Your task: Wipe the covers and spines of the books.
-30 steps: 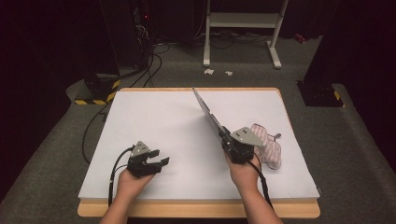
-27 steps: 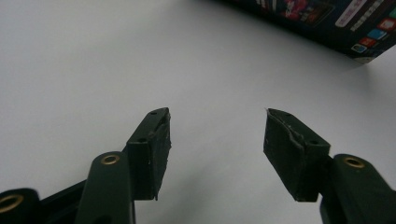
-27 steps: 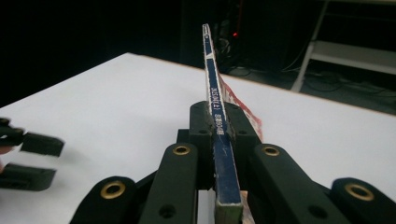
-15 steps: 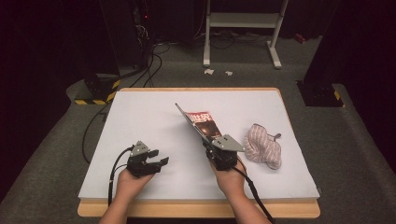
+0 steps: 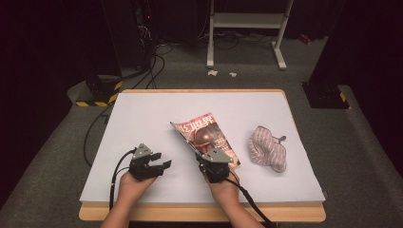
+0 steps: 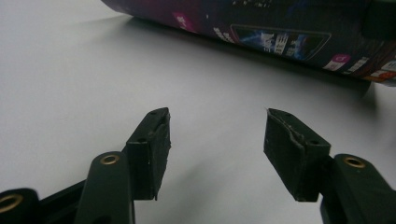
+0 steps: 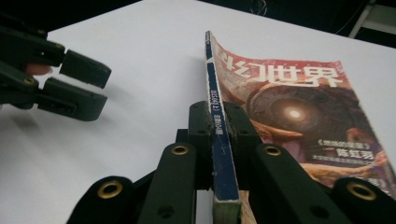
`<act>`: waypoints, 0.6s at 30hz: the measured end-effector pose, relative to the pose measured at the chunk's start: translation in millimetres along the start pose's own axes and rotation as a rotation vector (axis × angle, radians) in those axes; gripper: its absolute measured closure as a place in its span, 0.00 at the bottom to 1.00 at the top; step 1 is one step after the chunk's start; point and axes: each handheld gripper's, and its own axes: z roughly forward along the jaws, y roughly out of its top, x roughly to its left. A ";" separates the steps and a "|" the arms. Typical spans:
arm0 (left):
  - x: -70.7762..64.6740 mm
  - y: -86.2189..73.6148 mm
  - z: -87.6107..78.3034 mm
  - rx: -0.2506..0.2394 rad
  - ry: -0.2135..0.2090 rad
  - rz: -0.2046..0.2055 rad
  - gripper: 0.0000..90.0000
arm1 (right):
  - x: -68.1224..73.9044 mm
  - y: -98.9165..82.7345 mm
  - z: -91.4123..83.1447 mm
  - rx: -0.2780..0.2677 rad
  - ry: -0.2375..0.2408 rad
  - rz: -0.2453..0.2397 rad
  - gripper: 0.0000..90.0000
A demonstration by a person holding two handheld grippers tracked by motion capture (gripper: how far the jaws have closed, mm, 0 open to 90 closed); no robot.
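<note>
On the white table (image 5: 142, 114), the magazine (image 5: 209, 135) is the landmark: it sits near the middle, tilted, cover facing right and up, its far edge seemingly down on the surface and its near spine edge lifted. Right of the magazine, apart from it, lies a crumpled striped cloth (image 5: 268, 148). Left of the magazine, close to its near corner, the left gripper (image 5: 154, 164) rests low with its jaws spread and nothing between them; in the left gripper view the pads (image 6: 154, 149) face the magazine's dark underside across a strip of bare table. At the magazine's near end, the right gripper (image 5: 215, 164) has its jaws pressed together on the spine (image 7: 219, 140), pinching the whole thickness.

The step in hand looks like laying the magazine flat. To do it well, I would keep the right pinch firm and lower the spine edge slowly, letting the far edge act as a hinge so the pages do not fan out or slide toward the cloth. Only release once the back cover lies flat on the table. The left gripper is well placed to steady the left edge if the magazine skids; it should stay clear of the falling underside until then.
</note>
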 end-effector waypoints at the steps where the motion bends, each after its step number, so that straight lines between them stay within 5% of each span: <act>1: 0.0 0.0 0.1 0.002 0.001 0.001 0.46 | 1.8 -1.5 1.2 0.004 0.005 0.001 0.91; 10: 0.0 -1.0 2.3 0.014 0.006 0.004 0.45 | 18.0 -9.3 8.2 0.032 0.005 -0.052 0.80; 13: -0.6 -1.4 3.2 0.012 0.007 0.003 0.45 | 25.0 -9.2 11.5 0.074 0.078 -0.059 0.61; 18: -3.8 -2.4 6.3 0.027 0.003 0.014 0.44 | 29.0 -8.7 6.9 0.063 0.114 -0.045 0.54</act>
